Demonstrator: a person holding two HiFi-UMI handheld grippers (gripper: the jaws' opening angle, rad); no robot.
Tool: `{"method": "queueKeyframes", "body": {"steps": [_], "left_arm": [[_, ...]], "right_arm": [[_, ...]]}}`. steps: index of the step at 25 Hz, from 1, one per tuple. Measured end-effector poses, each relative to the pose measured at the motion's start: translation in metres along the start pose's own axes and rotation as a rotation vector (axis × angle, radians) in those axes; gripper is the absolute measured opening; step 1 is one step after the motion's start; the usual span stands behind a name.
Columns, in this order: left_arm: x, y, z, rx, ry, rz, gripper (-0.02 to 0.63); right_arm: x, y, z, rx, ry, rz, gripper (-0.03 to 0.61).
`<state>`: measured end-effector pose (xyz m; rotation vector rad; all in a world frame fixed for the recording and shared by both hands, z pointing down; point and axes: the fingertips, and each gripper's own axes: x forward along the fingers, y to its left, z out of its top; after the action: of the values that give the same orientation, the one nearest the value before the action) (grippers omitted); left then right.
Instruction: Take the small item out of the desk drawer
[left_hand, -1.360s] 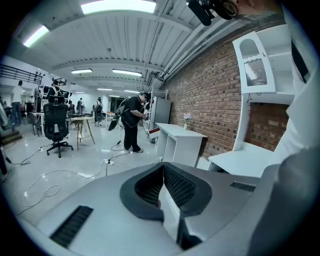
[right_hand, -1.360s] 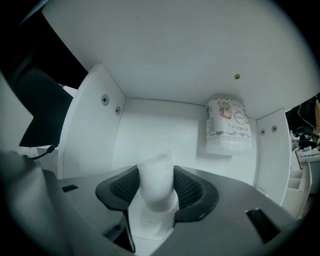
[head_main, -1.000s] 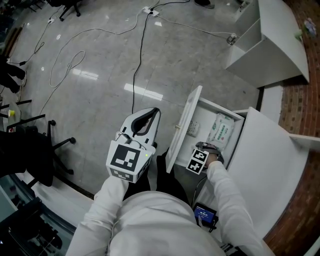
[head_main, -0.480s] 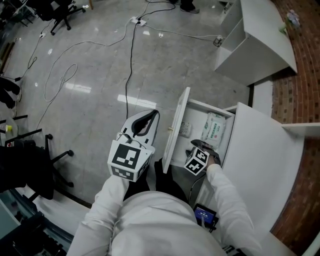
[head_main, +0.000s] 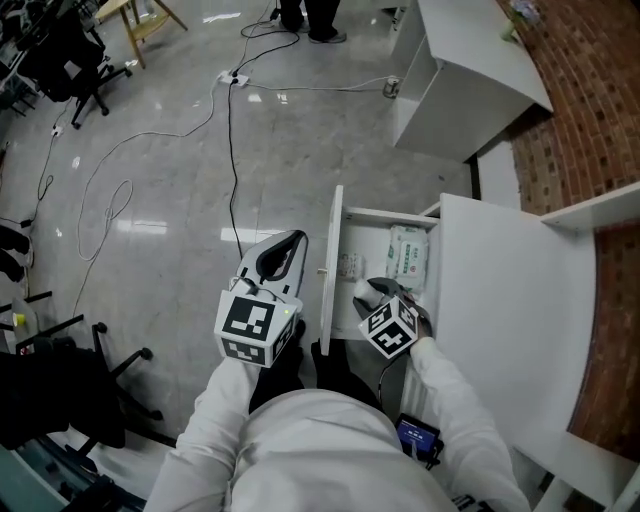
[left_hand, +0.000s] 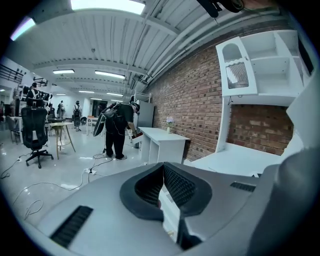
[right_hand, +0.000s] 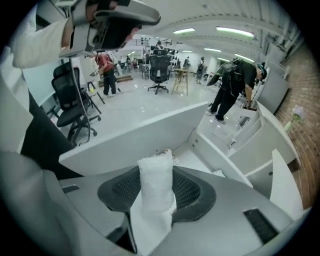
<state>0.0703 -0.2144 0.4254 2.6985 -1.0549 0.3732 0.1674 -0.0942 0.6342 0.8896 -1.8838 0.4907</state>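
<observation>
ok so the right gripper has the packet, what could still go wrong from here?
1. The soft white packet sticks out well past the right gripper pads, so it could fold or slip out on the lift.
2. That gripper sits low in the open drawer, close to the drawer front, and may clip it coming out.
3. The left gripper is shut and off the drawer, so nothing steadies it.

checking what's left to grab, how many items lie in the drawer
2: a wipes pack mid-drawer, a small packet by the front panel. The right gripper, holding a white packet, may hide more.
</observation>
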Motion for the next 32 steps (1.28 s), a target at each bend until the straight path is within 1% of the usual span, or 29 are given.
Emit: {"method": "queueKeyframes", "body": {"steps": [5, 8, 10, 16, 25, 32], "left_arm": [[0.008, -0.017, 0.004, 0.021, -0.016, -0.06, 0.018], [0.012, -0.023, 0.008, 0.032, -0.022, -0.085, 0.019], [0.015, -0.028, 0.009, 0.037, -0.025, -0.104, 0.019], [0.021, -0.043, 0.012, 0.048, -0.03, -0.156, 0.019], [0.028, -0.061, 0.015, 0.066, -0.038, -0.234, 0.018], [0.033, -0.071, 0.019, 0.084, -0.043, -0.285, 0.019]], "right_arm": [[-0.032, -0.01, 0.023, 0.137, -0.132, -0.041, 0.204], [-0.047, -0.014, 0.032, 0.225, -0.192, -0.06, 0.204], [-0.057, -0.018, 0.038, 0.266, -0.227, -0.076, 0.204], [-0.085, -0.032, 0.047, 0.313, -0.322, -0.165, 0.204], [-0.128, -0.039, 0.066, 0.393, -0.456, -0.244, 0.204], [-0.166, -0.052, 0.074, 0.488, -0.58, -0.323, 0.204]]}}
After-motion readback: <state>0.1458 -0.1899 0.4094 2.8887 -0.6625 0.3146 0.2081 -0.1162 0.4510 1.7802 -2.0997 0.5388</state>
